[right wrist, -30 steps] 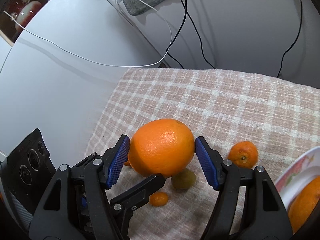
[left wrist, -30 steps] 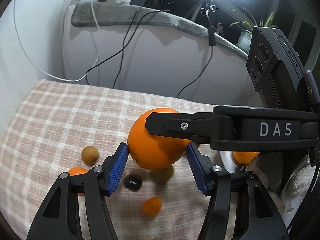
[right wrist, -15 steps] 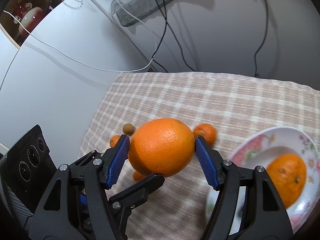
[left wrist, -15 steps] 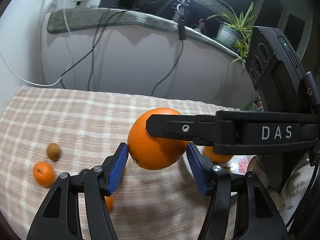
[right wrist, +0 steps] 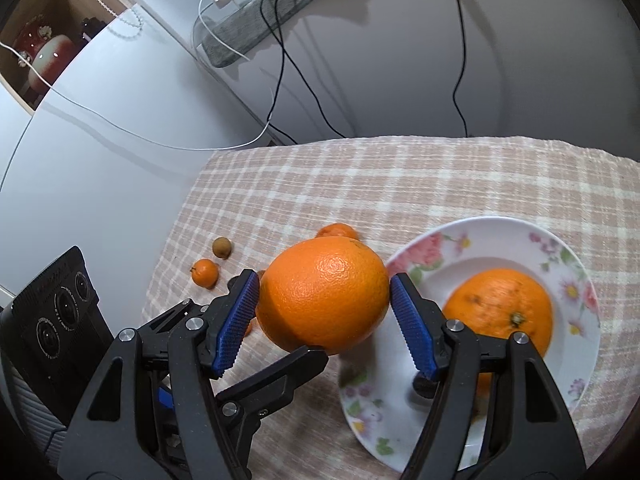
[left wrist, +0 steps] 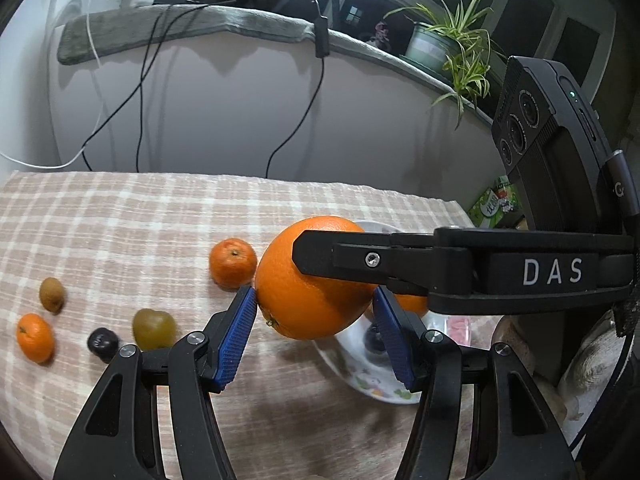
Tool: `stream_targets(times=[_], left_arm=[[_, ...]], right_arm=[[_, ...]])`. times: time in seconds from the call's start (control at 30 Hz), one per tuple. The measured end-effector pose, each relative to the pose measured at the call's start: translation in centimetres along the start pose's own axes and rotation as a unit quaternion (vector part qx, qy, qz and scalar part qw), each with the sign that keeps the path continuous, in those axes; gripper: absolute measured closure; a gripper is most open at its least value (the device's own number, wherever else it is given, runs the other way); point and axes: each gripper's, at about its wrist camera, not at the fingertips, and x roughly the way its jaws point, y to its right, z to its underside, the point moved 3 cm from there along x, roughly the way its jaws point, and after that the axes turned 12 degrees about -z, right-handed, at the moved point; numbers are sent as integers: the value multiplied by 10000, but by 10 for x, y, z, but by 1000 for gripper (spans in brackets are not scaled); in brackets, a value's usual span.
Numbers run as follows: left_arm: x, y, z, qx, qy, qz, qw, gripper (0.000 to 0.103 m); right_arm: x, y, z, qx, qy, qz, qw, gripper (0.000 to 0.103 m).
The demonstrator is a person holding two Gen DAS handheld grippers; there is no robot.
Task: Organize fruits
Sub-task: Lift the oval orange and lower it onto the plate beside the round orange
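Note:
A large orange (left wrist: 312,304) (right wrist: 324,296) hangs above the checked cloth, at the left rim of a flowered plate (right wrist: 480,228) (left wrist: 360,376). My left gripper (left wrist: 316,300) is shut on it, blue pads on its two sides. My right gripper (right wrist: 323,292) grips the same orange from the other direction; one of its fingers (left wrist: 360,258) crosses the fruit's top. A second orange (right wrist: 500,308) and a dark fruit (left wrist: 372,340) lie in the plate. Loose on the cloth are a mandarin (left wrist: 233,263), a green fruit (left wrist: 154,328), a dark plum (left wrist: 103,342), a small mandarin (left wrist: 35,337) and a brown fruit (left wrist: 52,294).
A white wall with hanging cables (left wrist: 140,92) closes the far side of the table. A ledge above it holds a potted plant (left wrist: 444,40). A green box (left wrist: 494,204) stands past the table's right end. The cloth's left edge (right wrist: 180,232) drops off beside a white cabinet.
Both grippers have carried the large orange to the right, from above the loose fruits to the plate's left rim. The plate has come fully into view. The grip on the orange is unchanged.

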Motion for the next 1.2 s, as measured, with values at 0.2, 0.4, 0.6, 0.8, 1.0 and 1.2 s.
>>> stream_targets(times=[0.2,0.4,0.6,0.8,1.0,1.2], left_arm=[[4,7,1,37,-42,32,10000,43],[5,13,4,64,-124,123,9998,43],[6,18,6,115,-156,165,9997,43],[3,17,9,141,-192,212,9995,44],[-11,17,8,245,-40,198,9995,46],[-16,15,13,282,-44,157,9995,46]], right_arm=[[-5,7,4,28,24,9,10000,32],[-9,10,5,29,25,61,10000,32],[-14,14,8,41,59,113,9999,32],[-13,13,8,-13,65,182,9998,32],[-17,11,9,-145,138,314,9993,32],[-31,6,7,-252,317,377,9985,32]])
